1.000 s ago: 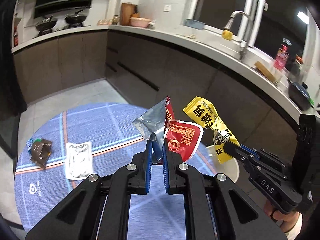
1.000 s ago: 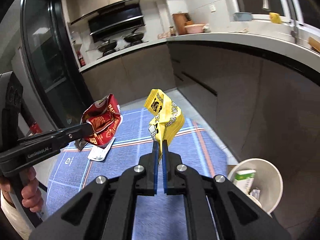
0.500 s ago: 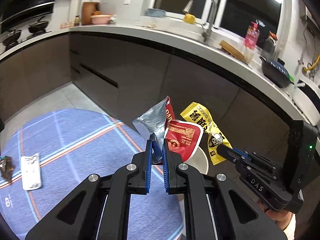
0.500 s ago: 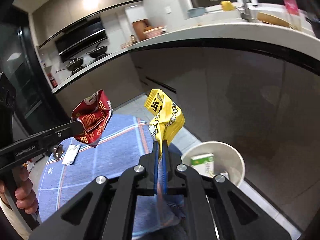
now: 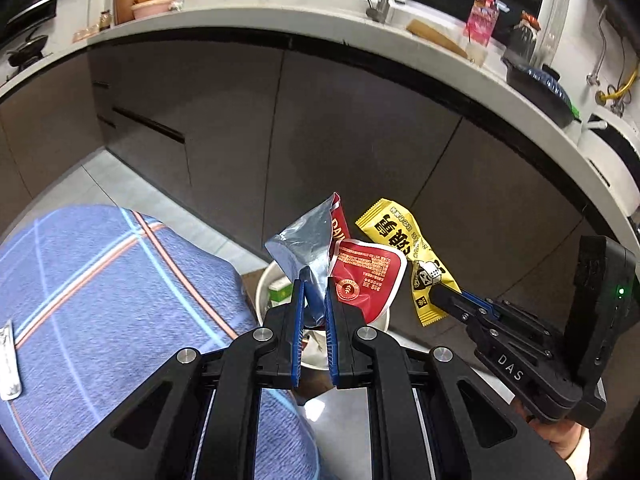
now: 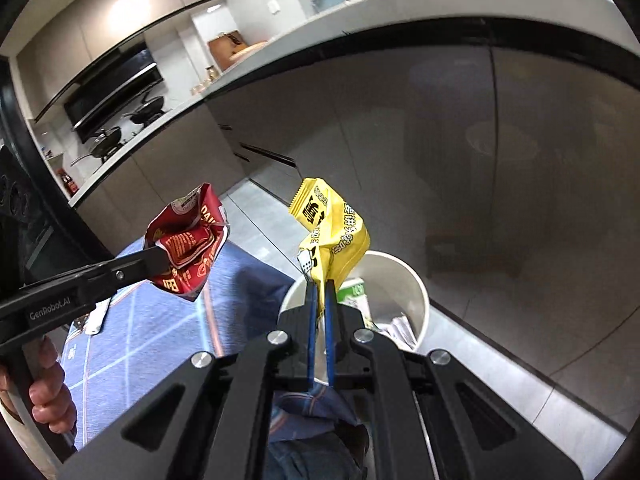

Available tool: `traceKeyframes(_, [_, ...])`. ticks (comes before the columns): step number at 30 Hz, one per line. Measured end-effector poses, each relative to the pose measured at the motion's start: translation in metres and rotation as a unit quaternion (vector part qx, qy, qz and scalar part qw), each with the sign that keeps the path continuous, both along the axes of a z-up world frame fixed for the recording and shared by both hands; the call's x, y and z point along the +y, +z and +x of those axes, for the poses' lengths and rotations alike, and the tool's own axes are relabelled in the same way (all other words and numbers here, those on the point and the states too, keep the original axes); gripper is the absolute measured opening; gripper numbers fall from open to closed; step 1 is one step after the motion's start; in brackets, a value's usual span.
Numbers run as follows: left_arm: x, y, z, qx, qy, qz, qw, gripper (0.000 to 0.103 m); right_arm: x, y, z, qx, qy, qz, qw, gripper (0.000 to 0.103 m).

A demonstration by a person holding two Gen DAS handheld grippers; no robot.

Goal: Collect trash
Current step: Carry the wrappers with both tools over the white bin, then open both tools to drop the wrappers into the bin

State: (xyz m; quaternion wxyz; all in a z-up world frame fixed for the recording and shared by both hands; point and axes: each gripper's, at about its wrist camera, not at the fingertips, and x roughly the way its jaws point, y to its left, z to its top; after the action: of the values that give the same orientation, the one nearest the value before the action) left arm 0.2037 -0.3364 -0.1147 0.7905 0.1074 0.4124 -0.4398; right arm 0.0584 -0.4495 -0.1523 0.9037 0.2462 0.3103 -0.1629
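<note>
The left gripper (image 5: 311, 300), black with blue pads, was pinched tight on a crumpled red snack wrapper with a silver foil inside (image 5: 362, 276), holding it up in the air directly over a round white waste bin (image 6: 404, 280) that stood on the pale tiled floor (image 6: 500, 344) close against the dark grey lower cabinets (image 5: 360, 140). Just beside it, the right gripper (image 6: 320, 300) was pressed together on the lower end of a yellow snack wrapper with black printed characters (image 6: 332, 232), which stood up from the pads above the near rim of the same bin. The two wrappers hung near each other without touching. Inside the bin lay a small green and white carton (image 6: 354, 294) and some crinkled clear wrapping (image 6: 400, 326). A blue round rug with pale and orange stripes (image 5: 100, 300) spread out to the left of the bin, and on it lay a flattened silver-white packet (image 5: 8, 360), well apart from the bin. A person's hand (image 6: 50, 392) gripped the handle of the left tool, and blue denim (image 6: 312, 440) showed below the right one. Behind, a long pale countertop (image 5: 280, 20) curved round the kitchen, carrying a pink bowl (image 5: 152, 6) and a pink bottle (image 5: 484, 16).
</note>
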Motion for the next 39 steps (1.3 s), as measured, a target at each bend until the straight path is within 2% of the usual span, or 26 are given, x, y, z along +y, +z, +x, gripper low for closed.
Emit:
traceKeyframes(13, [-0.045,-0.053,0.012,0.034,-0.016,0.05,0.9981,0.009,-0.025,-0.056,0.009,0.041,-0.02,0.047,0.998,0.006])
traceKeyframes(25, [-0.072,-0.086,0.013,0.037,-0.025,0.084,0.9955,0.01,-0.037,-0.085,0.026,0.069,-0.012,0.061,0.996,0.008])
traceKeyframes(27, [-0.076,-0.088,0.014,0.037,-0.023,0.085,0.9954,0.014,-0.037,-0.089,0.03,0.075,-0.01,0.057,0.996,0.009])
traceKeyframes(28, [-0.077,-0.089,0.016,0.036,-0.02,0.085,0.9955,0.024,-0.037,-0.09,0.032,0.078,-0.006,0.056,0.995,0.015])
traceKeyframes(29, [-0.077,-0.088,0.017,0.03,-0.014,0.083,0.996,0.037,-0.037,-0.092,0.034,0.081,-0.004,0.053,0.995,0.026])
traceKeyframes(31, [-0.079,-0.085,0.021,0.019,-0.003,0.078,0.9967,0.051,-0.036,-0.092,0.035,0.084,-0.003,0.041,0.996,0.031])
traceKeyframes(33, [-0.076,-0.082,0.025,0.013,0.003,0.073,0.9972,0.053,-0.036,-0.091,0.033,0.083,-0.006,0.035,0.996,0.034])
traceKeyframes(36, [-0.07,-0.076,0.032,0.003,0.025,0.066,0.9975,0.071,-0.037,-0.088,0.028,0.074,-0.01,0.032,0.997,0.056])
traceKeyframes(38, [-0.067,-0.072,0.034,-0.004,0.036,0.062,0.9974,0.083,-0.035,-0.084,0.026,0.069,-0.009,0.021,0.997,0.083])
traceKeyframes(39, [-0.064,-0.07,0.034,-0.006,0.042,0.059,0.9974,0.085,-0.035,-0.082,0.025,0.064,-0.007,0.016,0.998,0.088])
